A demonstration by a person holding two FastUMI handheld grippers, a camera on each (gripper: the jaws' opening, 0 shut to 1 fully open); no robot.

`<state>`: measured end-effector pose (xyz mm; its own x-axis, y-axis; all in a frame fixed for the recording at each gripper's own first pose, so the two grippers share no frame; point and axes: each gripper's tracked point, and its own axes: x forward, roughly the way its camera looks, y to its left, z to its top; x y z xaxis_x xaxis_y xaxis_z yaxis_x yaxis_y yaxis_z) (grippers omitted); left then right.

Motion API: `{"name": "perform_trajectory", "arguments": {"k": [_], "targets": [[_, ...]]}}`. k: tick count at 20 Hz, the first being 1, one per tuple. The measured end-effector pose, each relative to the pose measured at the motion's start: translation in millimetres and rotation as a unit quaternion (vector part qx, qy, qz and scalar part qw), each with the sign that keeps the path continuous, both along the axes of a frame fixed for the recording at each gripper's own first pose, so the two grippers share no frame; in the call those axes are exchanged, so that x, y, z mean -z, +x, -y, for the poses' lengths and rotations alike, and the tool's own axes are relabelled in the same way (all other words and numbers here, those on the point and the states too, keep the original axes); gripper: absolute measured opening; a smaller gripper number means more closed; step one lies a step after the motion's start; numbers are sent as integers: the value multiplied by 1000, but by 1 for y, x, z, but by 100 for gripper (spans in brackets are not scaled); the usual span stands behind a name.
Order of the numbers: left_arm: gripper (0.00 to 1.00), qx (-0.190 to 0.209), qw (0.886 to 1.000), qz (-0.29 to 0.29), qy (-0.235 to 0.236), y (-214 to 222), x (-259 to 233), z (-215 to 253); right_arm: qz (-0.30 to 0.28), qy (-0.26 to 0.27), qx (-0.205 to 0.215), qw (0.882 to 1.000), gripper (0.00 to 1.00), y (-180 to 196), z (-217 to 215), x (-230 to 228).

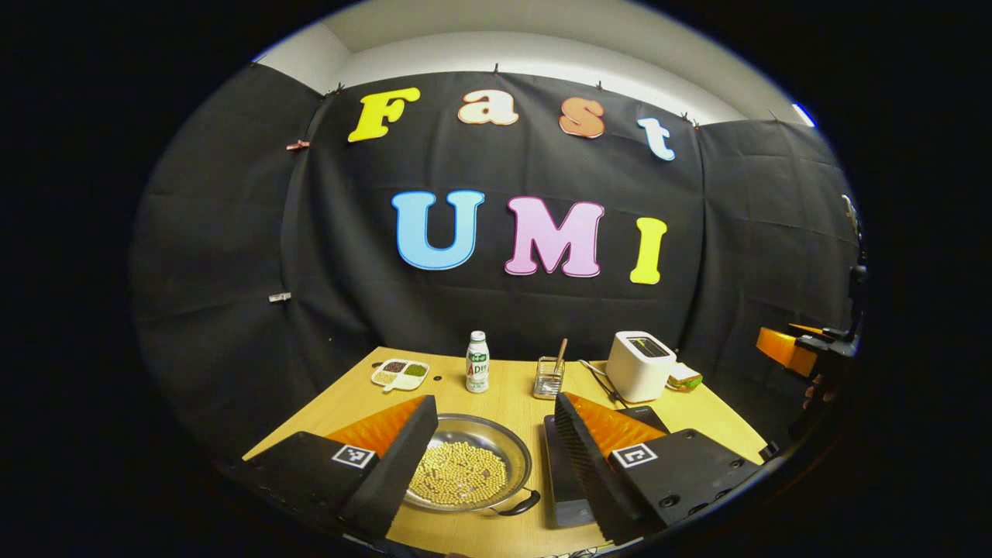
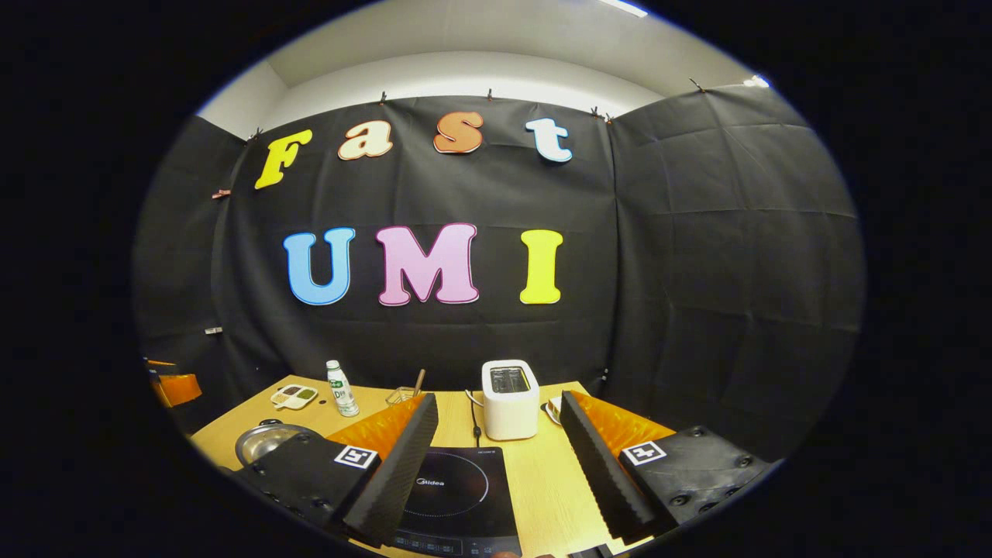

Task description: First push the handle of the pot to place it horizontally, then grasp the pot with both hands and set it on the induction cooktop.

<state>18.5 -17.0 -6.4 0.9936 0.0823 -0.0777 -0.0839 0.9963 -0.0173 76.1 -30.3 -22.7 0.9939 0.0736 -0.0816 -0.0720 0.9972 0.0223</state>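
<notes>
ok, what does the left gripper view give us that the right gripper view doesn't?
Left gripper view: the inside of the pot, covered with pale beans, and its black handle at the near right.
Right gripper view: the top of the induction cooktop, with its ring and front control strip, dead ahead. The pot is just a rim at the left here, contents hidden.
Both: pot, cooktop, bottle, toaster, divided dish, glass holder with a stick, wooden table.
</notes>
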Motion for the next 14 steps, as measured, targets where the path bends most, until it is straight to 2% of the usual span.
{"name": "perform_trajectory", "arguments": {"k": [2, 3, 4, 8, 11, 13, 14], "targets": [[95, -20, 1000, -13, -6, 5, 2, -1, -6, 0, -10, 1000, 98, 10, 7, 11], [95, -29, 999, -19, -7, 8, 4, 0, -6, 1, -15, 1000, 95, 15, 10, 14], [95, -35, 999, -26, -7, 10, 4, 3, -11, 4, -20, 1000, 98, 20, 15, 20], [95, -68, 994, -58, -57, 13, 22, 13, -34, 15, -35, 999, 99, 27, 22, 37], [95, -79, 992, -71, -67, 14, 35, 16, -27, 8, -30, 999, 98, 32, 26, 39], [90, -73, 991, -88, -65, 17, 44, 10, -32, 11, -29, 999, 98, 31, 23, 44], [84, -64, 991, -97, -64, 18, 46, 8, -37, 13, -30, 999, 98, 31, 20, 45]]}}
